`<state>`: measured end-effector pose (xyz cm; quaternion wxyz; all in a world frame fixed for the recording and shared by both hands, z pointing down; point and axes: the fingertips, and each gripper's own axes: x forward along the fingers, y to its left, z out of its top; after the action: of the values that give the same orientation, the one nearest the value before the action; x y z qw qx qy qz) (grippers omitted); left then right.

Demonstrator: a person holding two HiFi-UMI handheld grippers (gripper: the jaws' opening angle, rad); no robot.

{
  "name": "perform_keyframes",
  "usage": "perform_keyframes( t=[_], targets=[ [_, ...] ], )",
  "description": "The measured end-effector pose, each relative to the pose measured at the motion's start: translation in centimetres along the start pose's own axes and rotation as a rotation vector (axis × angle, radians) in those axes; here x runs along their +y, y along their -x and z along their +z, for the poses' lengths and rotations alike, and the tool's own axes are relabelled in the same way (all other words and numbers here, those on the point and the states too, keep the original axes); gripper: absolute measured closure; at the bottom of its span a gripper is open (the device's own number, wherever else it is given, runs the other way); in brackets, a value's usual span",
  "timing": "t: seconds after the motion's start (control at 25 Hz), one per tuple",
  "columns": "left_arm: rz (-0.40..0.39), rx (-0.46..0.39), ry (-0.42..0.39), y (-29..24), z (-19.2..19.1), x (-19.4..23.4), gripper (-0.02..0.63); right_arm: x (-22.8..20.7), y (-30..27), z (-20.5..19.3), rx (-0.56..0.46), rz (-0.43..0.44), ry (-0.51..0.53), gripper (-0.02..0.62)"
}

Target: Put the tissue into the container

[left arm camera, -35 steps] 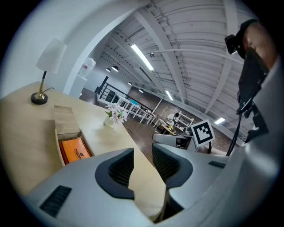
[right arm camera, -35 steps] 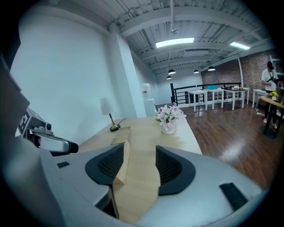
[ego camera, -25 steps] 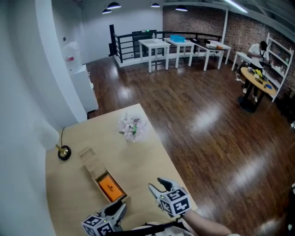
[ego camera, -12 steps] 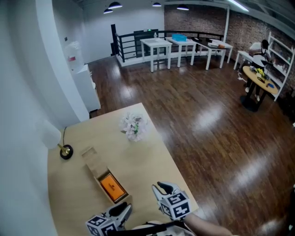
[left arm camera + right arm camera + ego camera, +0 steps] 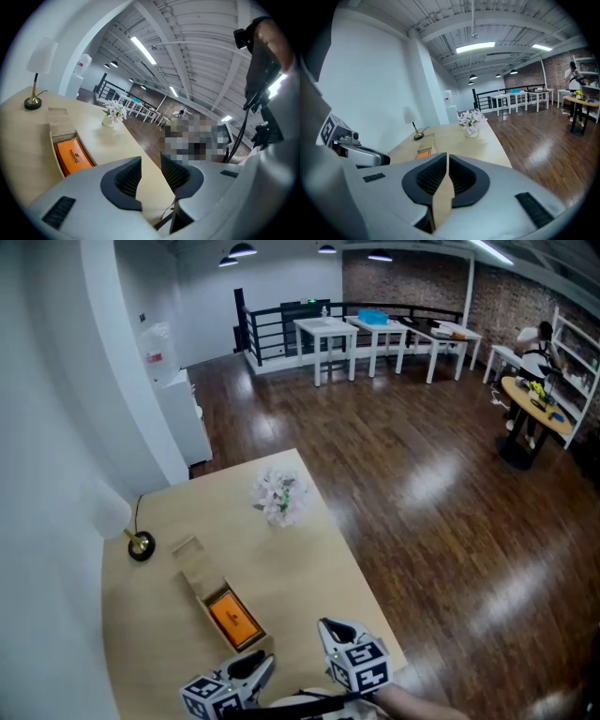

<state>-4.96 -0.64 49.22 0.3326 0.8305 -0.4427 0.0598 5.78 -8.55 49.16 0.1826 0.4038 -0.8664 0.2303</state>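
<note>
Table (image 5: 309,549) bears an open wooden box (image 5: 192,557); the orange pack (image 5: 234,617), probably the tissue, lies in its near end. Likely light, soft, slick-wrapped: pinch across the narrow sides. Left gripper (image 5: 151,160) jaws stand apart, empty; right gripper (image 5: 446,157) jaws have just closed on nothing.
</note>
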Motion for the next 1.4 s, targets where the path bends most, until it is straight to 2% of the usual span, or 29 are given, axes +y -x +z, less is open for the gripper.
perform_keyframes(
  t=[0.04, 0.44, 1.4],
  targets=[
    [0.000, 0.001, -0.001, 0.0, 0.0, 0.0, 0.479, 0.0, -0.1, -0.2, -0.007, 0.001, -0.002, 0.595],
    [-0.008, 0.012, -0.006, -0.2, -0.4, -0.4, 0.479, 0.4, 0.7, -0.9, -0.010, 0.013, -0.021, 0.595],
    [-0.005, 0.042, -0.002, 0.5, -0.8, -1.4, 0.479, 2.7, 1.3, -1.9, 0.017, 0.066, 0.059, 0.595]
  ],
)
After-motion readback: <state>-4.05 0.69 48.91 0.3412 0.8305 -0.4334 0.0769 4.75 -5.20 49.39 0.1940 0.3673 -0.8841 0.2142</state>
